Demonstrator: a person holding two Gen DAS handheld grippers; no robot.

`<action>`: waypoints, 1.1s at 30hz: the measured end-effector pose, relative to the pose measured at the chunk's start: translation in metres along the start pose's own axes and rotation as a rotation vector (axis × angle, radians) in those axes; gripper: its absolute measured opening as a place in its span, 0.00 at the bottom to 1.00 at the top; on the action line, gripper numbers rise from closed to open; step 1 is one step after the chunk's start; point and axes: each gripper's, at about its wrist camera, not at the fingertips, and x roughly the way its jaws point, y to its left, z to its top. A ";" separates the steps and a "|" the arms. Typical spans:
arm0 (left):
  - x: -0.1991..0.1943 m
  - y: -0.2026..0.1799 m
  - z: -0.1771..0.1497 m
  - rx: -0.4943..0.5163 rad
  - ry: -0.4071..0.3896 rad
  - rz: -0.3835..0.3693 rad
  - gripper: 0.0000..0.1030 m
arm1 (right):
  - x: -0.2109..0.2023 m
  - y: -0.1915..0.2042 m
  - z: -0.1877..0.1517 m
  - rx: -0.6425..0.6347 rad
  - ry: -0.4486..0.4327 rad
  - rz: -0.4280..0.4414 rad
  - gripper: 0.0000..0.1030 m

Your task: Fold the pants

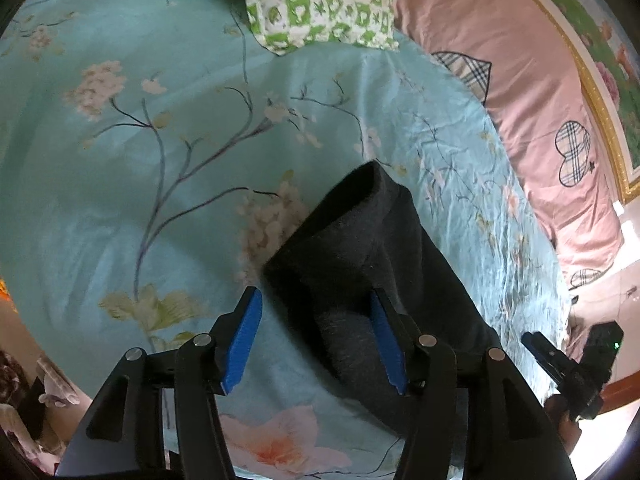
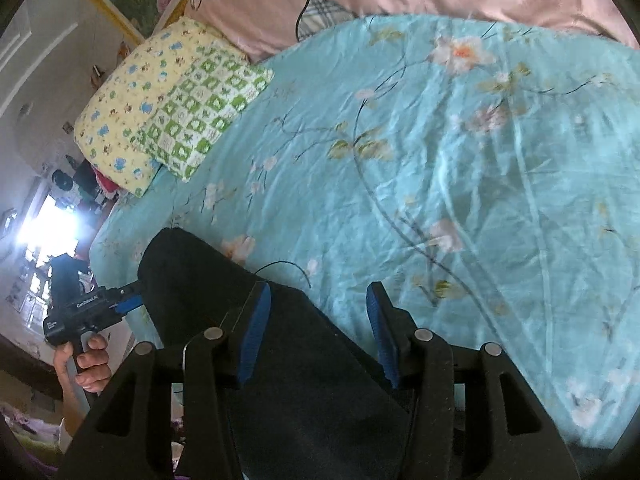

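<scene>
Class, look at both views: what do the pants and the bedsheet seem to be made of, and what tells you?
Pants: seemingly a thick knit or fleece, dark grey and matte; the surface looks fuzzy and takes no shine. Bedsheet: seemingly a thin, smooth woven cloth, perhaps satin-like, turquoise with printed blossoms; it shows a soft sheen and fine creases.

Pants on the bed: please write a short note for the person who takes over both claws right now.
Left claw: open, at the pants, dark cloth between its blue pads; it grips nothing.
Right claw: open, low over the other part of the pants, cloth also between its pads.
Pants: dark, in a narrow strip on the near edge of the bedsheet, one end toward the pillows. How many layers, I cannot tell.
Done: seemingly laid out lengthwise.
Left: close both claws on the cloth, fold end to end, smooth it.
</scene>
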 end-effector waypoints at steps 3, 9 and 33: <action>0.005 -0.001 -0.001 0.002 0.006 -0.005 0.54 | 0.022 0.004 0.002 -0.016 0.047 0.009 0.50; 0.020 0.005 0.002 -0.015 0.035 -0.001 0.54 | 0.058 0.012 0.002 -0.071 0.113 0.004 0.50; -0.013 -0.037 0.038 0.159 -0.180 -0.145 0.14 | 0.028 0.052 0.044 -0.280 -0.022 -0.079 0.12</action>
